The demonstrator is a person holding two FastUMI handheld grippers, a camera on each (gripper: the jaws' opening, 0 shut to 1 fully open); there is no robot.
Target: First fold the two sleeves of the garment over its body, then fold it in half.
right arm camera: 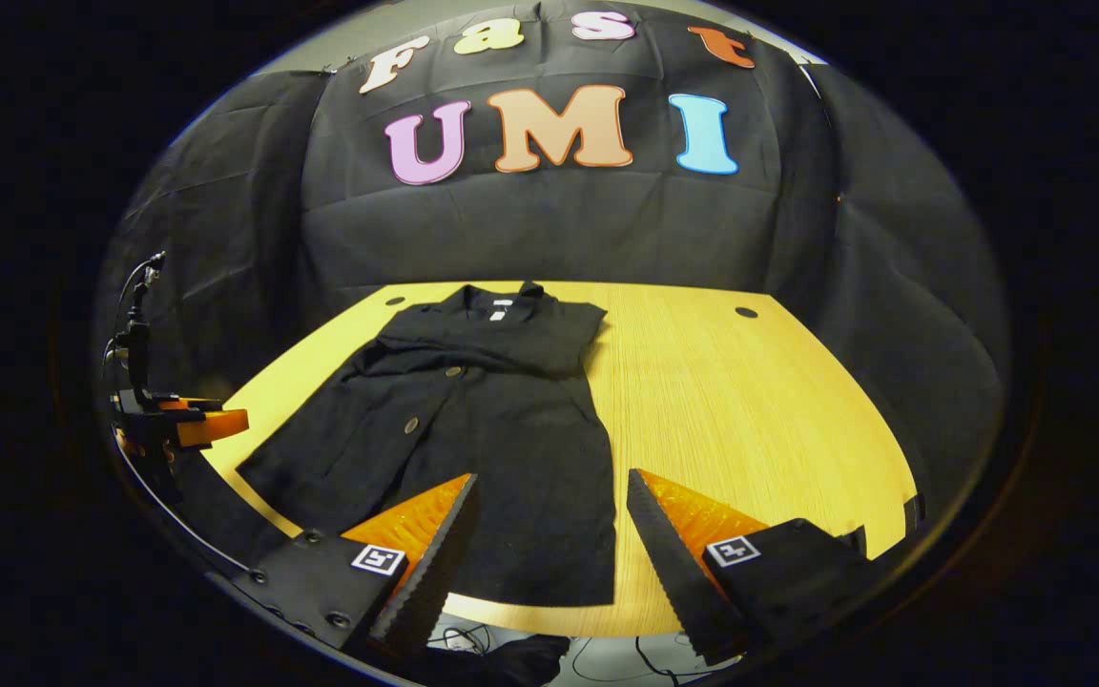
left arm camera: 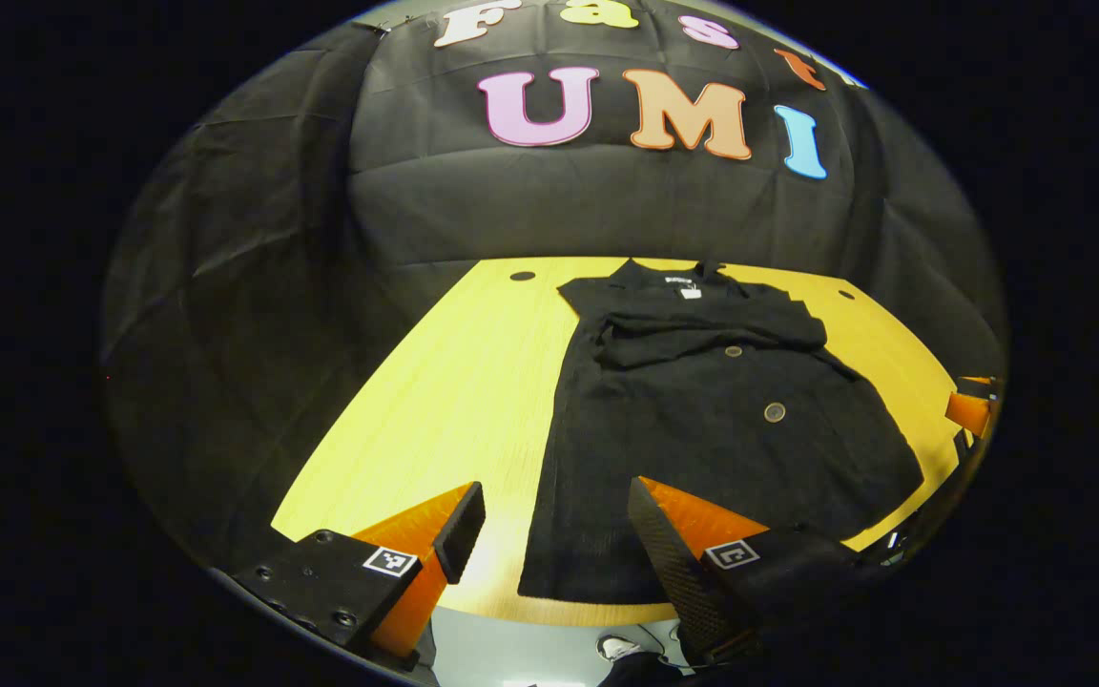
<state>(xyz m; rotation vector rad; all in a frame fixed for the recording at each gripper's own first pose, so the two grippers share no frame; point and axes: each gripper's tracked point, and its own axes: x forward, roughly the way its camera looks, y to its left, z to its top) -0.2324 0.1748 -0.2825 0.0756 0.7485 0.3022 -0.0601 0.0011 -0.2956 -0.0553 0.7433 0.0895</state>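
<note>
A yellow wooden desk [left arm camera: 454,382] with small dark round holes near its far corners [right arm camera: 746,312] stands before the booth's creased black cloth wall [right arm camera: 549,219]. Cables [right arm camera: 607,658] lie on the floor below its near edge.

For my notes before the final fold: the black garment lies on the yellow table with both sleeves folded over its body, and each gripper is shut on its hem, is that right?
Not quite. The left gripper and right gripper are both open above the hem, gripping nothing, as each gripper view shows. The rest holds: the garment lies on the table, sleeves folded over.
</note>
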